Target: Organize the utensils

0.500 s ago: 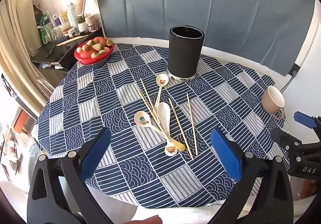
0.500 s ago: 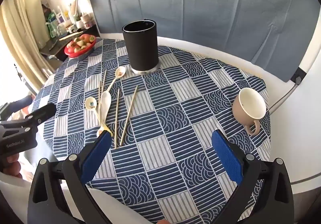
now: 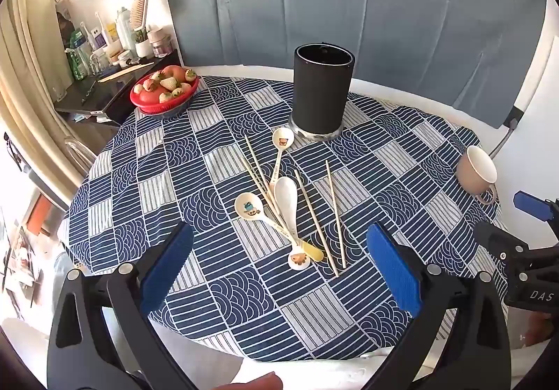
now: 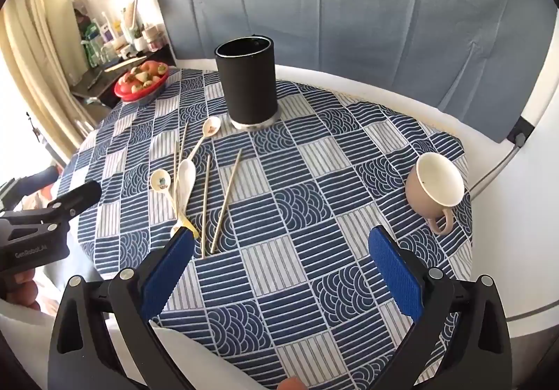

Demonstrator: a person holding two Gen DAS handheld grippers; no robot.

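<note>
Both claws hang above the near edge of a round table, tilted downward: the left gripper point(image 3: 279, 267) and the right gripper point(image 4: 279, 271) each have their blue-padded jaws spread wide, with nothing between them. Under them lies the tablecloth point(image 3: 216, 288), dark blue and white in checked blocks of stripes and wave patterns, covering most of the table. Behind the table hangs a creased grey-blue backdrop point(image 3: 349, 5). Toward the far side of the cloth a tall black cylindrical holder point(image 3: 323, 93) stands upright on a silvery base, its mouth open. At the far left edge sits a red bowl of fruit point(image 3: 164, 93). Near the right edge, well apart from the utensils, a beige cup point(image 4: 435, 189) lies tilted on its side, its handle toward the camera. The utensils lie loose in the middle of the cloth, in front of the holder and ahead of the left gripper. 4 pale chopsticks are there: 2 chopsticks on the right point(image 3: 326, 218) lie nearly side by side, and 2 others point(image 3: 260, 177) cross under the spoons. 4 spoons overlap in a cluster: a plain white spoon point(image 3: 286, 197), a picture spoon point(image 3: 248, 206) left of it, a long-handled spoon point(image 3: 282, 139) with its bowl nearest the holder, and a small spoon point(image 3: 298, 259) nearest the camera.
</note>
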